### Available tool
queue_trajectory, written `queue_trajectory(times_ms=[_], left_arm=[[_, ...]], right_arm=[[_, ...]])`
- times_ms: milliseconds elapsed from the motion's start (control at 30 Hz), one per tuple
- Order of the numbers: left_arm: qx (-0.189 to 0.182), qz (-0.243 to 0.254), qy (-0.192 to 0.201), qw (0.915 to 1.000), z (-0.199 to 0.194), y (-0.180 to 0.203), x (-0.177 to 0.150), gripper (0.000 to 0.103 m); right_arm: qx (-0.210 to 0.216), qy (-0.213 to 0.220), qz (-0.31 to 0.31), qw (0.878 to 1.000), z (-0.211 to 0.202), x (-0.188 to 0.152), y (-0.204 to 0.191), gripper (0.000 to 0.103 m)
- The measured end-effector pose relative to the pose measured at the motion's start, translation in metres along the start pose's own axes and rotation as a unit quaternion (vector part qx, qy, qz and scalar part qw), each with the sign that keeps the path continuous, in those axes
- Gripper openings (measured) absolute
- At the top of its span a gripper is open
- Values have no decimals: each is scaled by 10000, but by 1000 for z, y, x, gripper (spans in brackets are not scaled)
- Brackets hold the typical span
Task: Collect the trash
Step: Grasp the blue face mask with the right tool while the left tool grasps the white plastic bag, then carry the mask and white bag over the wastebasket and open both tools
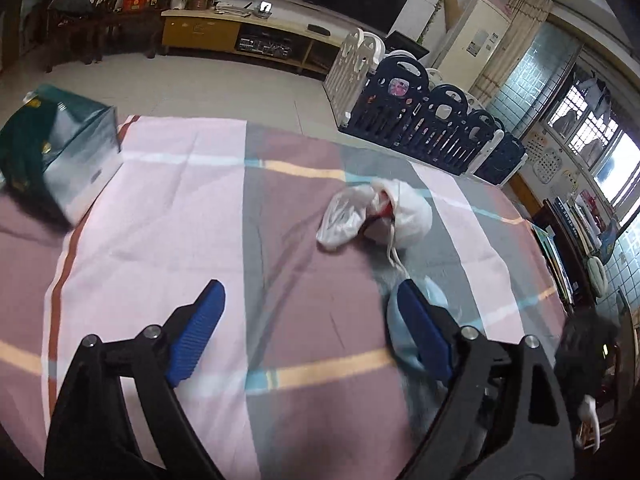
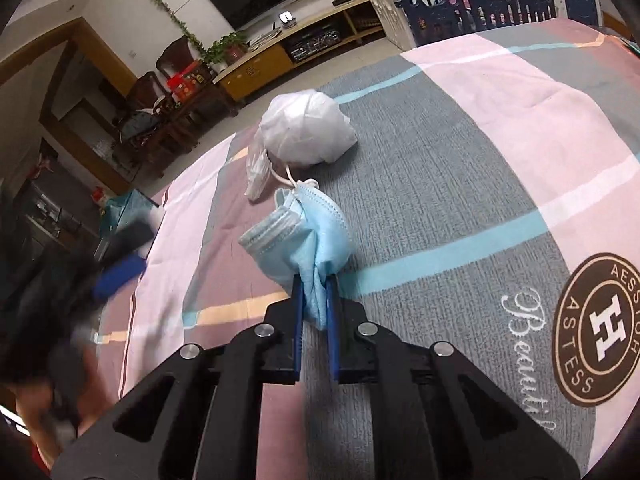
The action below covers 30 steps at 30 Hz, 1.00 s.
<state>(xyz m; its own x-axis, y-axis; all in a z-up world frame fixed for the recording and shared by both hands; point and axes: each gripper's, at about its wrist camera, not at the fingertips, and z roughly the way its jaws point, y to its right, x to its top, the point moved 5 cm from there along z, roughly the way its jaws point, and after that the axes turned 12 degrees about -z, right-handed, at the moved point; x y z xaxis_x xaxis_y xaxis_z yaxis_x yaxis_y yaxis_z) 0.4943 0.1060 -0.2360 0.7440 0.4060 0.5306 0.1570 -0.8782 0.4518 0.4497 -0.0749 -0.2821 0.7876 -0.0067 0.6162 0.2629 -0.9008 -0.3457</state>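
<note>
In the right wrist view my right gripper is shut on a crumpled light blue face mask, held just above the plaid tablecloth. The mask's white ear loop trails toward a white plastic bag lying just beyond it. In the left wrist view my left gripper stands wide open over the cloth with nothing between its fingers. The mask shows partly behind its right finger. The bag lies ahead and to the right, with its mouth open and something red inside. The blurred left gripper appears at the left.
A teal box stands at the table's far left corner. Beyond the table edge are tiled floor, a dark blue and white playpen fence and a TV cabinet. A round brown logo is printed on the cloth near the right gripper.
</note>
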Motion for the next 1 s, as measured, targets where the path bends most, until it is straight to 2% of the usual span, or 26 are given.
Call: queue_trajectory(times_ms=[133, 267, 333, 400, 433, 467, 533, 600, 733, 900, 1000], left_arm=[[23, 201, 96, 9997, 42, 36, 25, 97], [-35, 552, -114, 9984, 83, 76, 24, 98], [55, 685, -226, 9974, 104, 88, 17, 96], [218, 805, -339, 9959, 116, 92, 9, 61], [185, 861, -509, 9948, 118, 92, 3, 36], [137, 887, -530, 9946, 112, 91, -3, 26], [165, 976, -401, 9943, 90, 89, -7, 22], [324, 1093, -161, 9933, 49, 84, -15, 22], [980, 1365, 447, 9848, -47, 77, -41, 21], [1144, 1317, 960, 9800, -165, 80, -85, 21], [1086, 1372, 1198, 9772, -225, 88, -112, 21]], right_arm=[[-128, 135, -27, 9998, -38, -15, 6, 9], [-231, 125, 277, 9993, -84, -42, 20, 9], [-370, 109, 315, 9988, -109, -58, 25, 9], [-510, 108, 257, 9983, -128, -70, 28, 9], [-563, 87, 249, 9981, -138, -78, 29, 9], [-581, 62, 273, 9979, -144, -82, 30, 9], [-626, 38, 329, 9975, -157, -92, 32, 9], [-695, 74, 247, 9972, -171, -98, 30, 9], [-725, 230, 181, 9969, -204, -105, 23, 9], [-864, 497, -118, 9949, -258, -118, 5, 9], [-932, 670, -237, 9931, -286, -124, -5, 9]])
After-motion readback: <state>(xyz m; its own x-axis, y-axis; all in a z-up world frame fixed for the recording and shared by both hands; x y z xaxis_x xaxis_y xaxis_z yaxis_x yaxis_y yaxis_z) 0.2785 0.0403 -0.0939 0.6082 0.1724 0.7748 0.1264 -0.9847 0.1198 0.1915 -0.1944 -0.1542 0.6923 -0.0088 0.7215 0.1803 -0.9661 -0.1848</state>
